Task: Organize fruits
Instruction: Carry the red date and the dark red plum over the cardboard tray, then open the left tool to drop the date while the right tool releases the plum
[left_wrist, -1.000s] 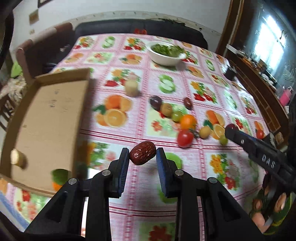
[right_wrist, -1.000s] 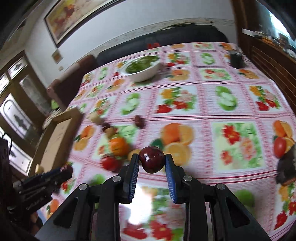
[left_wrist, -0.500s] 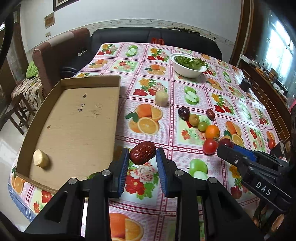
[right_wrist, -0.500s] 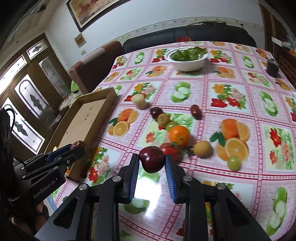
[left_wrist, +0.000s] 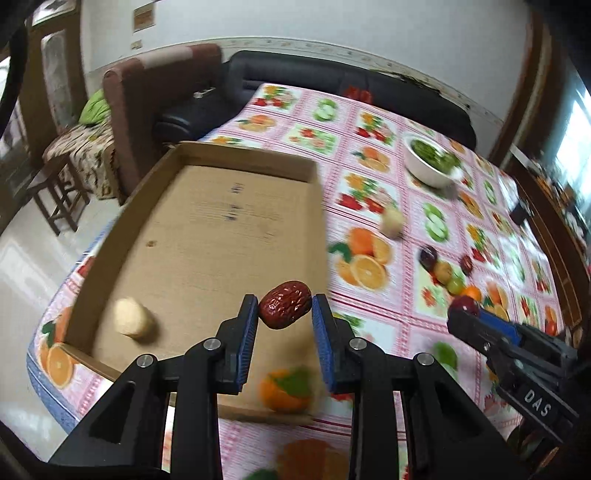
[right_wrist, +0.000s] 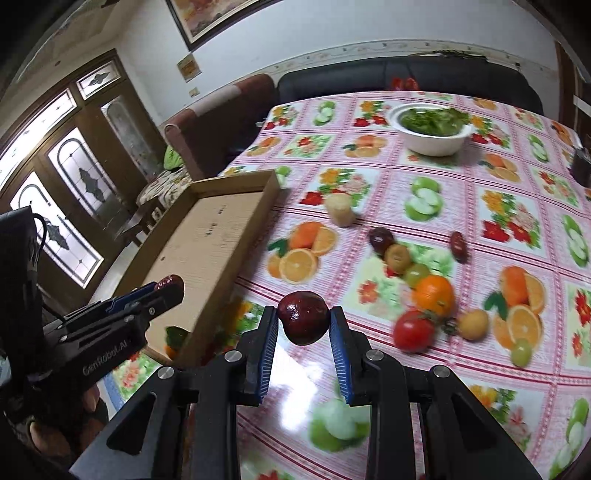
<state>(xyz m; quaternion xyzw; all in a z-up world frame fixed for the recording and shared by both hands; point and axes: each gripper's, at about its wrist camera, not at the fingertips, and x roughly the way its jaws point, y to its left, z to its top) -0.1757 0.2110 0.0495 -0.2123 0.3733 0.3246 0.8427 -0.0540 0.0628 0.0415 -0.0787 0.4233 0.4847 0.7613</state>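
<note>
My left gripper (left_wrist: 284, 309) is shut on a wrinkled red date (left_wrist: 285, 304) and holds it above the near right part of the cardboard tray (left_wrist: 207, 236). A pale yellow fruit piece (left_wrist: 132, 322) lies in the tray's near left corner. My right gripper (right_wrist: 303, 321) is shut on a dark red plum (right_wrist: 303, 317) above the tablecloth, right of the tray (right_wrist: 207, 236). Loose fruits lie on the cloth: an orange (right_wrist: 434, 295), a tomato (right_wrist: 413, 334), a kiwi (right_wrist: 397, 256), another date (right_wrist: 458, 245), a green grape (right_wrist: 521, 350).
A white bowl of greens (right_wrist: 432, 127) stands at the far side of the table. A pale fruit piece (right_wrist: 340, 208) stands near the tray's far corner. A sofa and armchair (left_wrist: 147, 99) border the table's far edge. A dark cup (right_wrist: 581, 166) sits at the right.
Both grippers have moved left toward the tray with their fruits. The left gripper with the date now hangs over the tray's near right part instead of over the cloth.
</note>
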